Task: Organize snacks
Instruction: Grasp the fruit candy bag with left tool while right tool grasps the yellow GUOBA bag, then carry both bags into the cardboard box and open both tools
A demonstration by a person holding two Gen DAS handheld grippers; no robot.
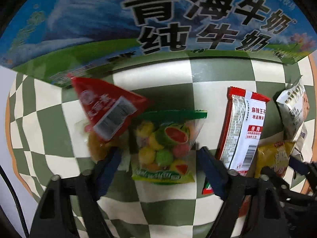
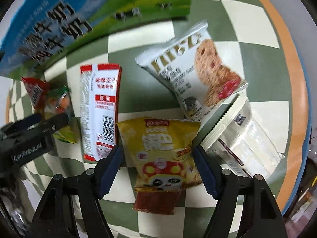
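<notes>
milk carton (image 1: pixel 95 25) walling the far side, snack packets crowded below, bare checkered cloth (image 2: pixel 158 224) nearest

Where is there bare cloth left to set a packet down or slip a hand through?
Free: the checkered cloth between the milk box and the packets, and the lane between the fruit candy bag and the red-white packet. Crowded: right side, where the yellow chip bag, oat cookie packet and silver pouch overlap.

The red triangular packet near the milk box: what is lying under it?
The red triangular packet overlaps the clear fruit-candy bag and a yellowish snack. What that snack is, and anything else beneath, is covered.
</notes>
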